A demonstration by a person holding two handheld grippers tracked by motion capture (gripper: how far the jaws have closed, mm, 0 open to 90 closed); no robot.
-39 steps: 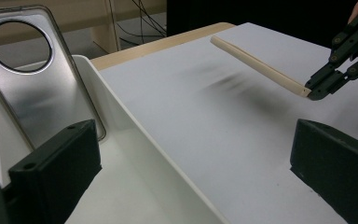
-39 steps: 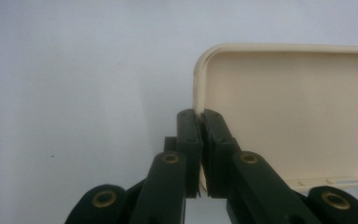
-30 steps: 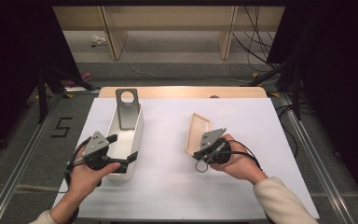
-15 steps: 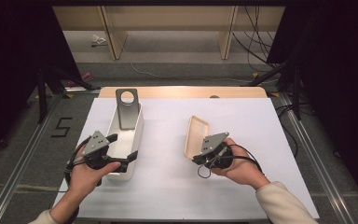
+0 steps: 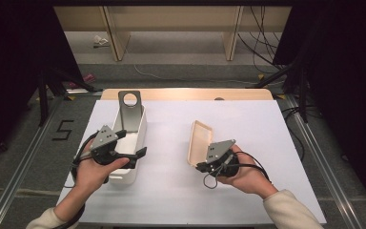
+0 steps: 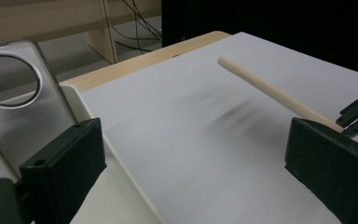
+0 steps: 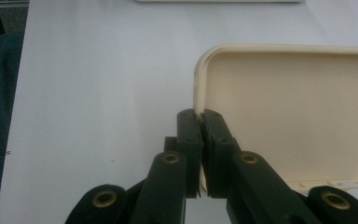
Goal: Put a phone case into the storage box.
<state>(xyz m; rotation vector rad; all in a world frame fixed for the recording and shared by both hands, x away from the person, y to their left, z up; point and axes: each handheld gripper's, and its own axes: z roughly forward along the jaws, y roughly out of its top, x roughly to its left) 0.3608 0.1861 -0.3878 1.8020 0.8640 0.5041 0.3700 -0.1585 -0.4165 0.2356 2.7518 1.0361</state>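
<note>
- Lid (image 5: 198,142): cream plastic, shallow with a raised rim, sits centre-right of the high view, tipped up on its long edge and held off the desk (image 5: 267,143).
- Right tool (image 5: 204,167) is clamped on the lid's rim near one corner; in the right gripper view the jaws pinch the thin wall (image 7: 198,100) with next to no gap.
- Handling guess: light, thin-walled, fairly stiff but could flex a bit (a one-corner pinch lets it swing or twist). Smooth plastic, so probably slippery in the pads; unlikely to break.
- Better hold, I'd say: mid-way along a long rim, pads flat on both faces of the wall, not on the rounded corner.
- White tub (image 5: 132,143): long open container at lower left of the high view, with a grey metal plate (image 5: 129,109) with a round hole standing at its far end.
- Left tool (image 5: 133,145) is open, jaws wide apart, hovering at the tub's near end; the tub's right wall runs between them in the left gripper view, nothing gripped as far as I can tell.
- Tub looks rigid and light (the metal plate may make the far end heavier); grab it by a side wall, not the plate.
- Lid edge shows as a pale bar (image 6: 270,91) at upper right of the left gripper view.
</note>
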